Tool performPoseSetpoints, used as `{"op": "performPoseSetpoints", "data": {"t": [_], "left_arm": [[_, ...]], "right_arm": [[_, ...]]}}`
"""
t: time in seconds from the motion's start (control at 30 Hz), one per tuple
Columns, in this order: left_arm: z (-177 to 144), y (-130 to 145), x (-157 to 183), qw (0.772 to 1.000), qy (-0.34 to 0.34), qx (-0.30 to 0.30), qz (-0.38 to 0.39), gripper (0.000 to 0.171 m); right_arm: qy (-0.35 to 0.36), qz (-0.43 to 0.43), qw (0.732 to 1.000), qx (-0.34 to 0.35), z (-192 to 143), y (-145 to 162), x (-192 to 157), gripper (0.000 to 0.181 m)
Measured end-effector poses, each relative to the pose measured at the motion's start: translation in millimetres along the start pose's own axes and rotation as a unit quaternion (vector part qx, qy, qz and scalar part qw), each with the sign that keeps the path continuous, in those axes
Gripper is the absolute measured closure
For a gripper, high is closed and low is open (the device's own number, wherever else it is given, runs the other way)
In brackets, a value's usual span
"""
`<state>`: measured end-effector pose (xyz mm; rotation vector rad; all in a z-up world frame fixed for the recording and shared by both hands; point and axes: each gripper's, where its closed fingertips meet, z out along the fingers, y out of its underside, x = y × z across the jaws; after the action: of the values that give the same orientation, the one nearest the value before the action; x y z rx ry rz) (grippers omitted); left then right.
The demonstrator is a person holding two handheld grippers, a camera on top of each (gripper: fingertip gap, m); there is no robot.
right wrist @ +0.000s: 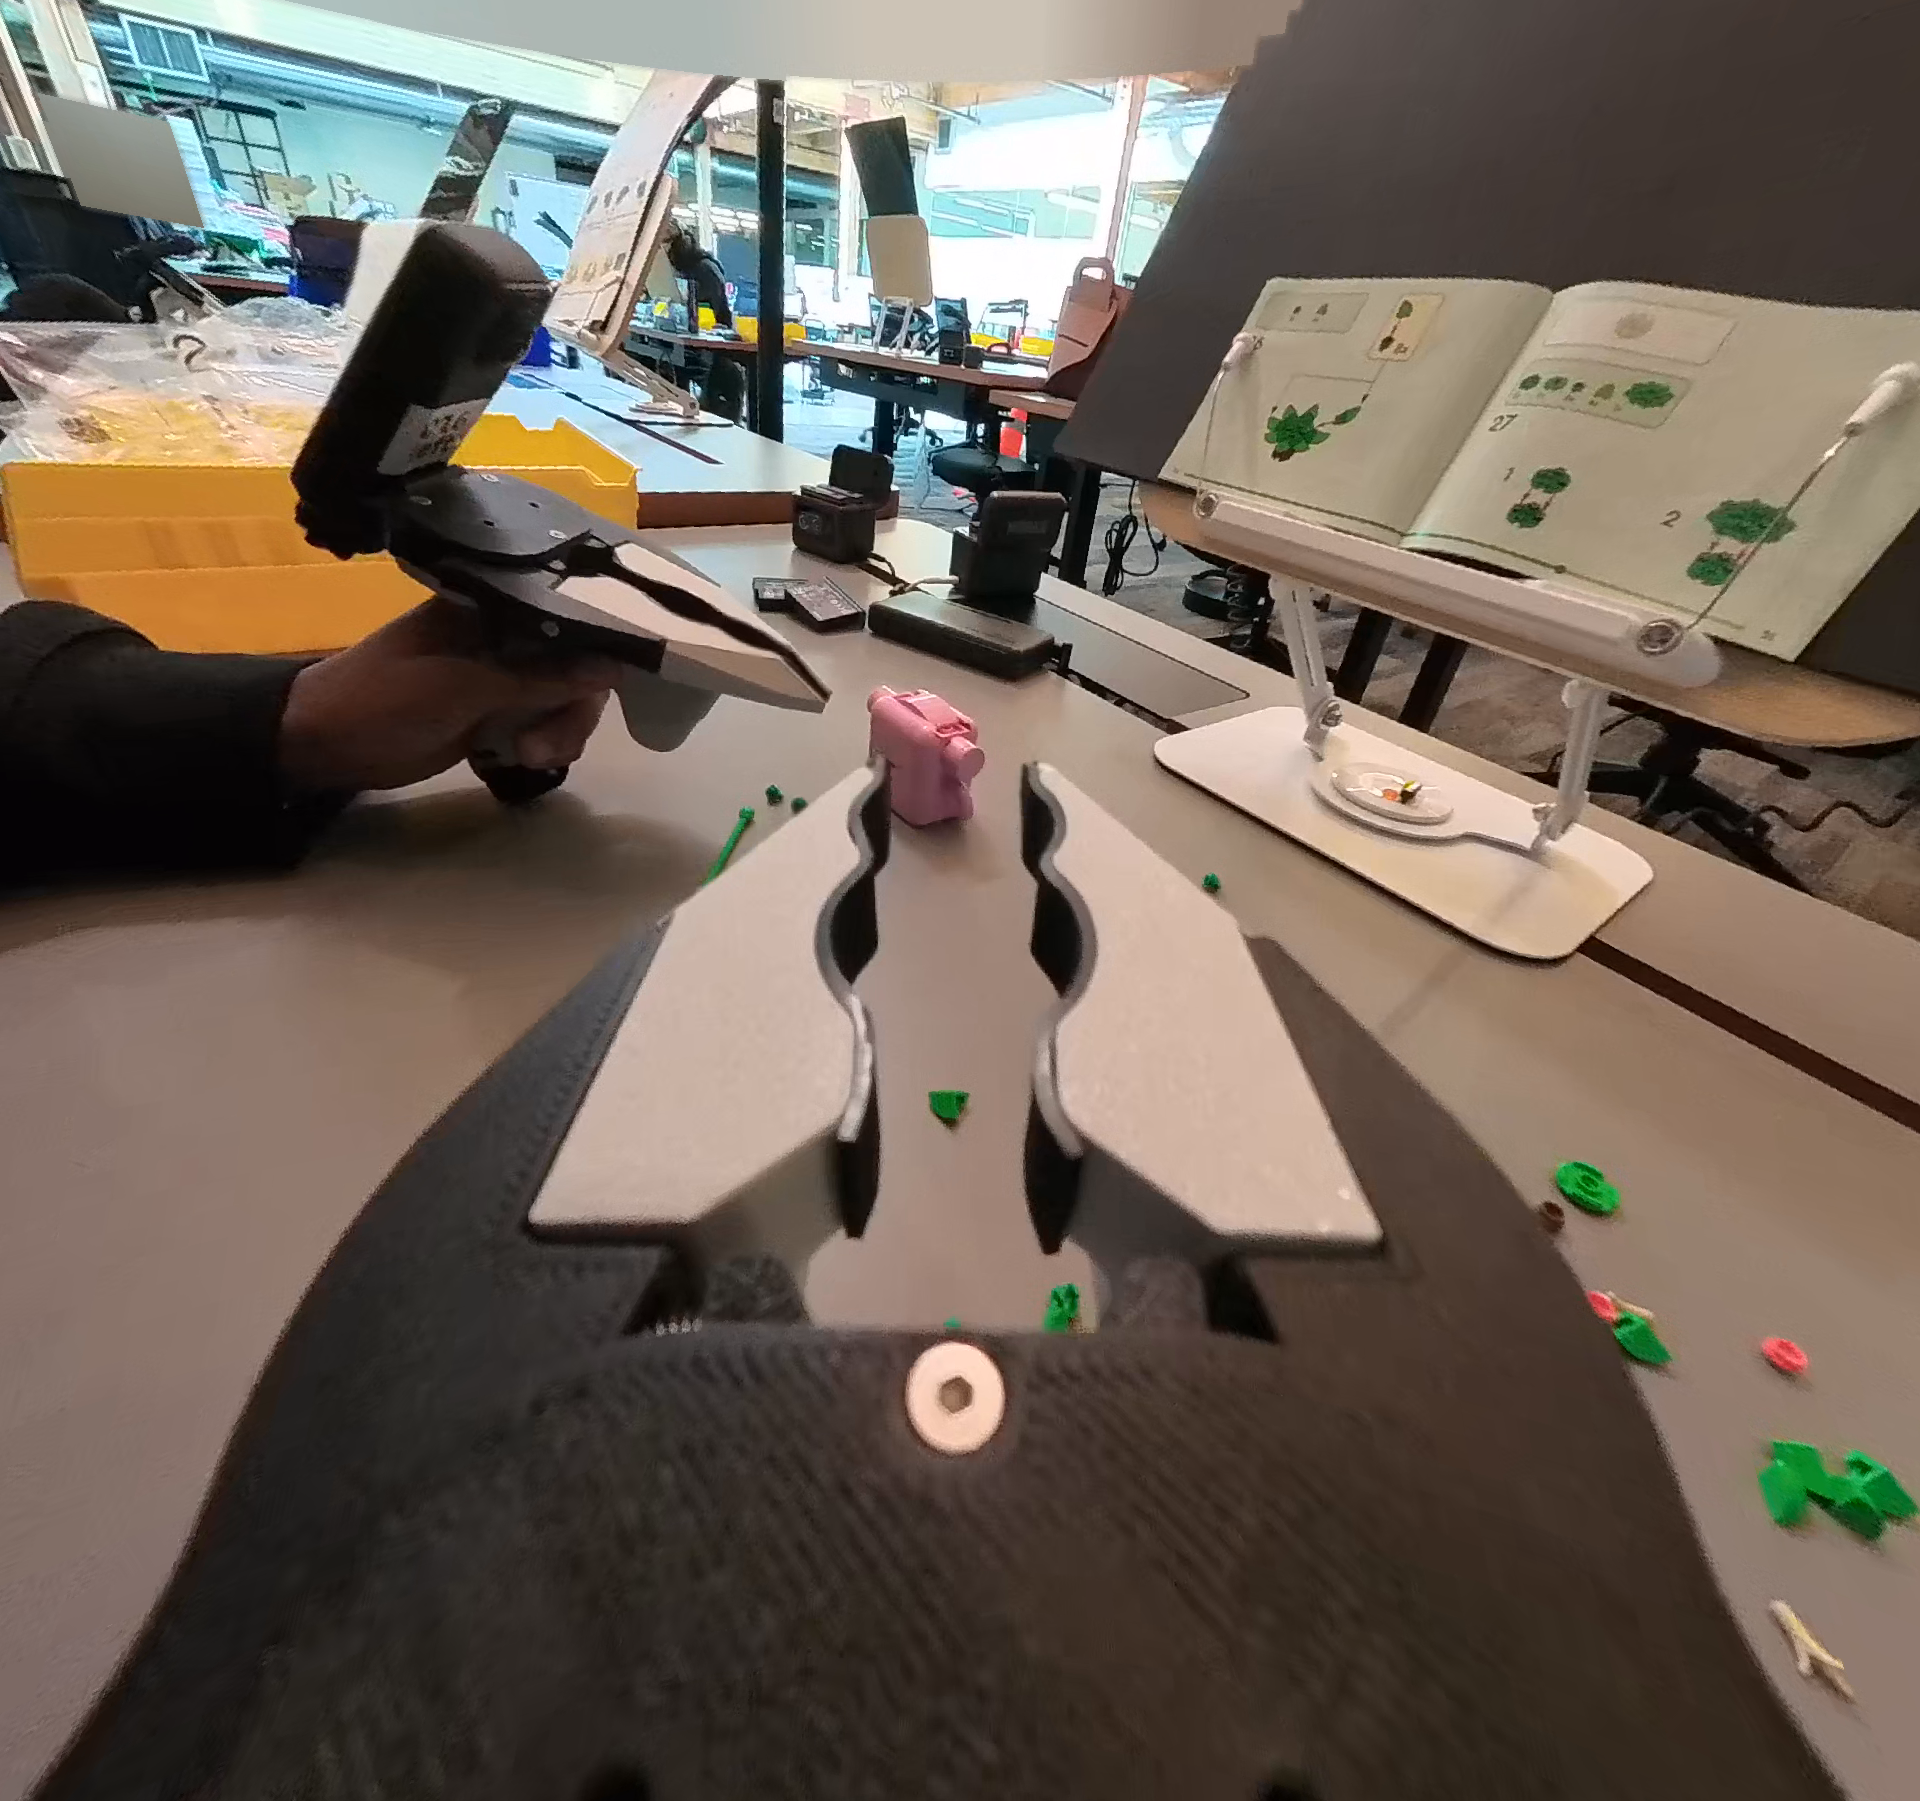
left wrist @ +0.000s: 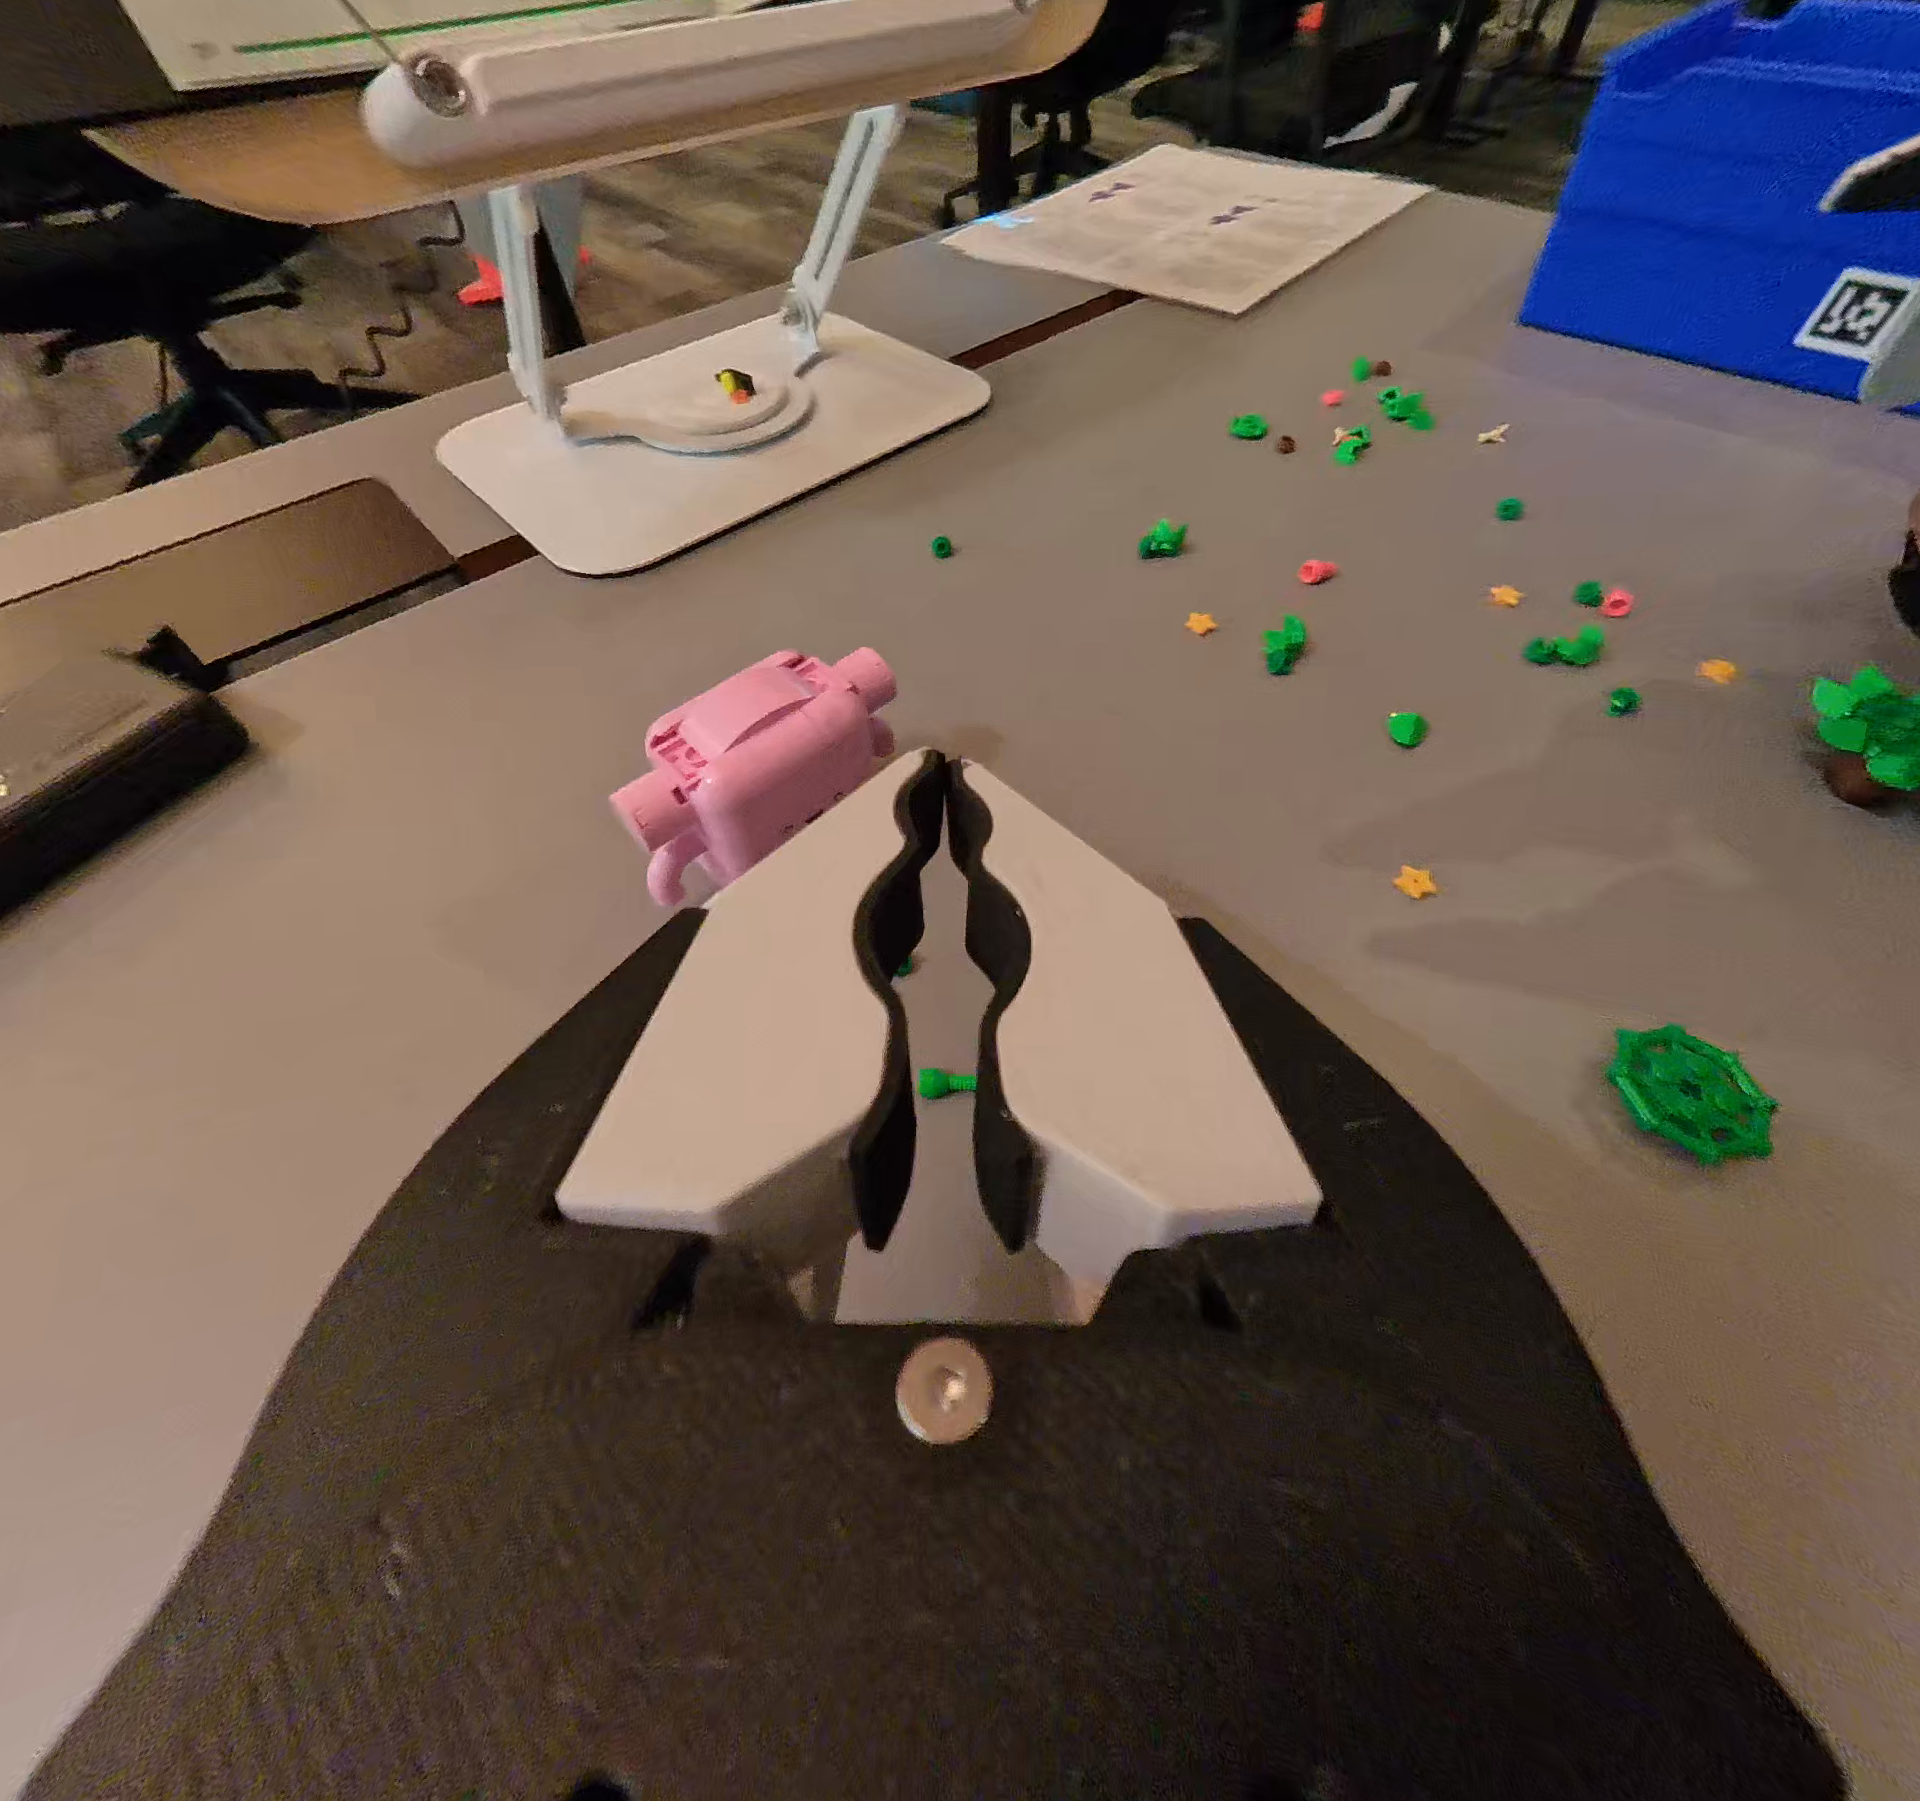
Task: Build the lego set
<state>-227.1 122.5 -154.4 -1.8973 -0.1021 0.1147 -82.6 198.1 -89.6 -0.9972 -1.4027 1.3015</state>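
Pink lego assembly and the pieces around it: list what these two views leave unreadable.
- Pink assembly: near side hidden by left gripper in left wrist view.
- Green-and-brown build: cut by right edge there.
- Loose green pieces: blurred in right wrist view, shapes unclear.

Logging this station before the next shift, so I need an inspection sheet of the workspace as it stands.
Surface: grey table, bare between scattered parts.
Job's things: pink block assembly lying on the table; loose green pieces; green round plate; open instruction booklet on a white stand.
Clutter: blue bin, yellow bin, printed sheet.
Grippers: left claw shut, empty; right claw open, empty.
Cables: black adapter with lead.
Surroundings: desks, office chairs.
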Motion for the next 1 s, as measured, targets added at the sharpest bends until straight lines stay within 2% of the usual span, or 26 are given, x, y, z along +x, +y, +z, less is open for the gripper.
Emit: {"op": "performPoseSetpoints", "data": {"t": [0.17, 0.33, 0.43, 0.5, 0.6, 0.73, 0.8, 0.83, 0.9, 1.0], "left_arm": [[1.9, 2.0, 5.3, 1.000, -0.001, -0.008, 0.026, 0.171], [-1.2, -1.5, 5.4, 1.000, 0.008, 0.007, 0.015, 0.171], [-2.9, -3.4, 4.8, 1.000, 0.017, 0.016, 0.001, 0.157], [-3.8, -4.5, 6.3, 0.999, 0.027, 0.021, -0.003, 0.132], [-5.7, -15.1, -5.0, 0.998, -0.016, 0.048, -0.028, 0.098], [8.5, -67.5, 3.3, 0.994, 0.007, 0.066, -0.092, 0.071], [30.8, -104.7, 11.1, 0.994, 0.032, 0.052, -0.096, 0.059], [45.5, -123.6, 10.3, 0.995, 0.026, 0.048, -0.084, 0.057], [78.3, -160.6, -3.1, 0.998, -0.023, 0.055, -0.038, 0.055], [126.3, -200.7, -33.7, 0.990, -0.125, 0.069, 0.016, 0.057]], "right_arm": [[0.005, 0.001, 1.000, -0.019, 3.7, 13.8, 3.8, 0.158], [-0.009, 0.027, 0.999, -0.026, 8.0, 22.3, 2.0, 0.157], [0.000, 0.024, 0.999, -0.032, 7.7, 25.6, 7.2, 0.156], [0.012, 0.023, 0.999, -0.026, 6.1, 22.7, 12.9, 0.156], [0.056, 0.025, 0.998, 0.001, 3.5, 5.1, 32.3, 0.155], [0.123, 0.047, 0.991, 0.040, 2.6, -53.7, 72.7, 0.155], [0.154, 0.039, 0.987, 0.017, 13.1, -76.4, 101.8, 0.151], [0.185, 0.034, 0.982, -0.002, 20.3, -81.3, 123.0, 0.142], [0.253, 0.037, 0.966, -0.019, 34.1, -83.3, 169.4, 0.123], [0.267, 0.069, 0.961, -0.009, 58.7, -74.5, 215.5, 0.123]]}}
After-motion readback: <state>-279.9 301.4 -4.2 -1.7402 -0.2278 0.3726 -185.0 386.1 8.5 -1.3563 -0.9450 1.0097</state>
